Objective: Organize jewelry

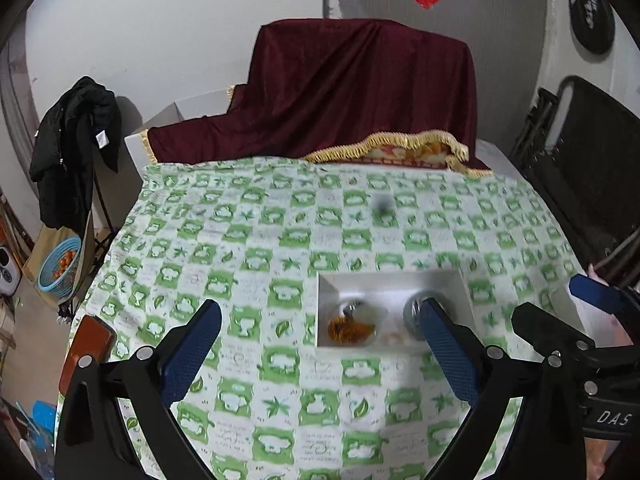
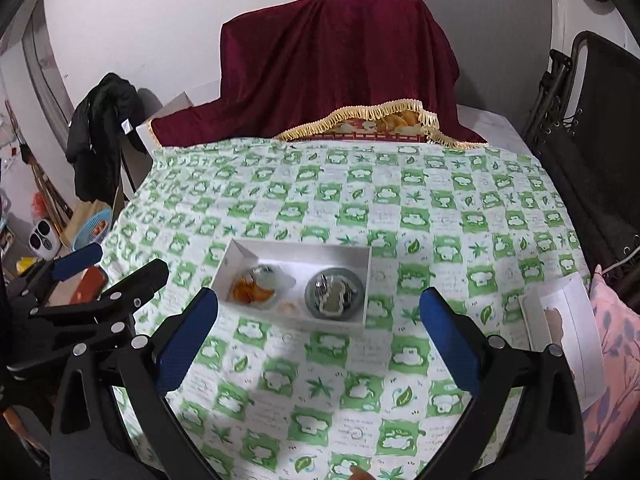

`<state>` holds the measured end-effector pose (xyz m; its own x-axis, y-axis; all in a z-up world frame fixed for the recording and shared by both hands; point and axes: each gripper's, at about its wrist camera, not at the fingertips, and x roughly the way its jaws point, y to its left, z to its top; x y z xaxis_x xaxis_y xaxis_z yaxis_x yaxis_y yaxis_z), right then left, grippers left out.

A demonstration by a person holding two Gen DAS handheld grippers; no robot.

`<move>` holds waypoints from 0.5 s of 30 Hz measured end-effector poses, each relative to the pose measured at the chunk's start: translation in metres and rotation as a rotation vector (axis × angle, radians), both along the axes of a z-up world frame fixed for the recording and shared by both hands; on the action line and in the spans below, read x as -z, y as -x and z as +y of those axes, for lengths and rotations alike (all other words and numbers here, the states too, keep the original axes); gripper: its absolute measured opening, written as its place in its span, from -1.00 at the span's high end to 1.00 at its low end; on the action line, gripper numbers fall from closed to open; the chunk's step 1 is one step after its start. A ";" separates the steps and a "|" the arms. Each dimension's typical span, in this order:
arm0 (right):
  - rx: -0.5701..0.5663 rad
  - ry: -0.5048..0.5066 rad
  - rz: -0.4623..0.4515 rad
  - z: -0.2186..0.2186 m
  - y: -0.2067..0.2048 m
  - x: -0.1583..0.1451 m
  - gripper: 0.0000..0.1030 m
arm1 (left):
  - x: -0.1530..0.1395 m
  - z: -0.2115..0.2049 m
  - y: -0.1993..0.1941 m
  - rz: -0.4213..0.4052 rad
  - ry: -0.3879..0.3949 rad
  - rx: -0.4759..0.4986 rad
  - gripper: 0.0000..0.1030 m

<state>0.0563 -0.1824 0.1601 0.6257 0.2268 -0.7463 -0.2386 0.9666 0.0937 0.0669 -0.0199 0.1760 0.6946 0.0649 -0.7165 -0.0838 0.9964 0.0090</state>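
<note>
The left gripper (image 1: 320, 344) is spread wide with nothing between its blue pads, hovering over the worktop (image 1: 248, 240), which is covered by a green-and-white patterned cloth. Its right pad overlaps the near right corner of a white box (image 1: 394, 284) in the left wrist view. The right gripper (image 2: 318, 334) is also spread wide and empty, just in front of the same box (image 2: 296, 254).

Inside the box, a clear bag holding an orange-gold tangle of jewelry (image 2: 250, 292) lies at the left end, and a round dark dish (image 2: 334, 292) with pale and silvery pieces sits at the right end. A small pale item lies between them; what it is cannot be told.

A second white box (image 2: 568, 320) lies open near the worktop's right edge. Behind the worktop, a dark red fringed cloth (image 2: 340, 64) drapes a tall shape.
</note>
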 end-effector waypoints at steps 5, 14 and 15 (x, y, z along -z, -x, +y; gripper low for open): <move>0.024 -0.015 -0.044 0.001 -0.014 -0.002 -0.91 | 0.012 0.001 -0.015 -0.015 0.018 -0.048 -0.93; 0.023 0.043 -0.026 0.003 -0.036 0.004 -0.91 | 0.030 -0.008 -0.046 0.024 -0.091 0.000 -0.93; 0.025 0.048 -0.032 0.003 -0.038 0.003 -0.91 | 0.024 -0.006 -0.049 0.012 -0.090 -0.005 -0.93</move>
<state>0.0939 -0.1797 0.1573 0.6544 0.1753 -0.7356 -0.2168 0.9754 0.0395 0.1156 -0.0257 0.1524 0.6852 0.1329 -0.7161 -0.0884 0.9911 0.0993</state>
